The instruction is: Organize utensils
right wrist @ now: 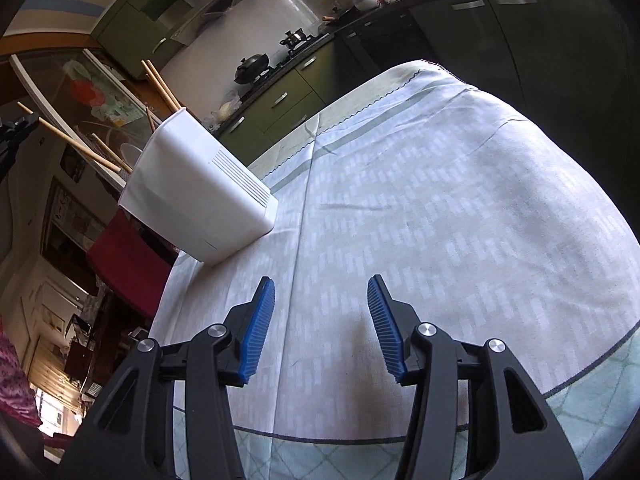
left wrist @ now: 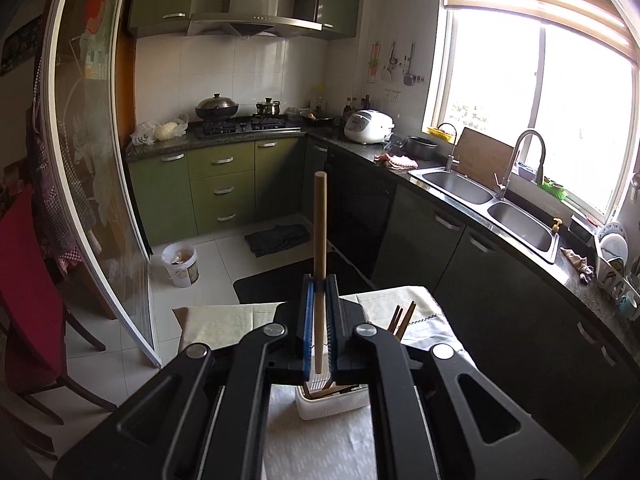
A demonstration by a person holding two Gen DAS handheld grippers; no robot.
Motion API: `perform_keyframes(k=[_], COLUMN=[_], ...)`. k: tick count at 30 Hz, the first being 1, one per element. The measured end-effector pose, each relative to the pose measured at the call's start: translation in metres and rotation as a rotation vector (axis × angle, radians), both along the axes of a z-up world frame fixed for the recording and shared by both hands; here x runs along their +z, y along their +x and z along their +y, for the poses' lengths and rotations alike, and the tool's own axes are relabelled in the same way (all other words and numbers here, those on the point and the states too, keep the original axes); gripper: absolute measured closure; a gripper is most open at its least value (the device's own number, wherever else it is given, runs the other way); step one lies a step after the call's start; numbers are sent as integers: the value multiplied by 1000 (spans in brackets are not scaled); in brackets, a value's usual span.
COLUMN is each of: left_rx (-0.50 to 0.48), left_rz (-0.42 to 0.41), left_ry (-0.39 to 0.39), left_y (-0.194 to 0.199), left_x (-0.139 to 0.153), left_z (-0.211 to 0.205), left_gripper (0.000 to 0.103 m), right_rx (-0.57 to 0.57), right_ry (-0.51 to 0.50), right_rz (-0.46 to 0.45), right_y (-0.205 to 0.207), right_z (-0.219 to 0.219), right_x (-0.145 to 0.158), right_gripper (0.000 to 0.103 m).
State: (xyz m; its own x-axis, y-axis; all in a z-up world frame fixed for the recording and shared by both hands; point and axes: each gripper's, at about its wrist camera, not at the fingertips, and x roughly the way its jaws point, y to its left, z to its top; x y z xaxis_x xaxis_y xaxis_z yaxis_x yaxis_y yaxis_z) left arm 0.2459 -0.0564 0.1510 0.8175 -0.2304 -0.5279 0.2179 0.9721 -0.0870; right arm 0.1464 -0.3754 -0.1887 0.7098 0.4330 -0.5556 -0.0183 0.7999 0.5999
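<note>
The worktop under its pale patterned cloth (right wrist: 420, 200) carries the white plastic utensil holder (right wrist: 192, 196), already with several sticks inside. The left tongs (left wrist: 319, 284) are closed on a light wooden chopstick (left wrist: 319, 232), upright above the holder: lower it straight, then release. The right tongs (right wrist: 321, 324) are wide open and hold nothing.

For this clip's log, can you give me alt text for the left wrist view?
The left gripper is shut on a wooden chopstick, held upright above a white holder that already has chopsticks in it. Behind is a green kitchen with a double sink.
</note>
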Motion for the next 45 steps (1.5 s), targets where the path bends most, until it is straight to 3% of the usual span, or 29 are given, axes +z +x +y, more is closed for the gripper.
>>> perform_keyframes(k=[11, 16, 18, 20, 23, 25, 31, 33, 37, 45], left_rx=[-8, -7, -13, -8, -4, 2, 37, 47, 78, 134], left_rz=[205, 277, 282, 267, 221, 186, 90, 66, -12, -104], left_ry=[73, 76, 68, 53, 34, 16, -25, -28, 19, 76], left_y=[49, 63, 64, 63, 54, 45, -5, -25, -74, -147], left_x=[-101, -148, -160, -166, -168, -164, -157, -160, -170, -190], left_z=[-21, -23, -22, -19, -17, -12, 13, 22, 34, 29], left_gripper=[97, 97, 91, 70, 48, 42, 25, 25, 25, 7], right_rx=[-2, 3, 0, -1, 8, 7, 5, 8, 16, 60], right_ry=[-12, -49, -92, -125, -147, -178, -263, -291, -325, -399], right_rz=[8, -25, -48, -76, -99, -116, -150, -155, -172, -222], right_y=[2, -1, -4, -8, -13, -17, -25, -28, -35, -47], right_z=[1, 10, 15, 18, 21, 22, 22, 23, 28, 58], right_x=[-1, 13, 24, 34, 48, 57, 78, 82, 89, 100], right_gripper=[50, 49, 47, 46, 45, 42, 39, 39, 37, 28])
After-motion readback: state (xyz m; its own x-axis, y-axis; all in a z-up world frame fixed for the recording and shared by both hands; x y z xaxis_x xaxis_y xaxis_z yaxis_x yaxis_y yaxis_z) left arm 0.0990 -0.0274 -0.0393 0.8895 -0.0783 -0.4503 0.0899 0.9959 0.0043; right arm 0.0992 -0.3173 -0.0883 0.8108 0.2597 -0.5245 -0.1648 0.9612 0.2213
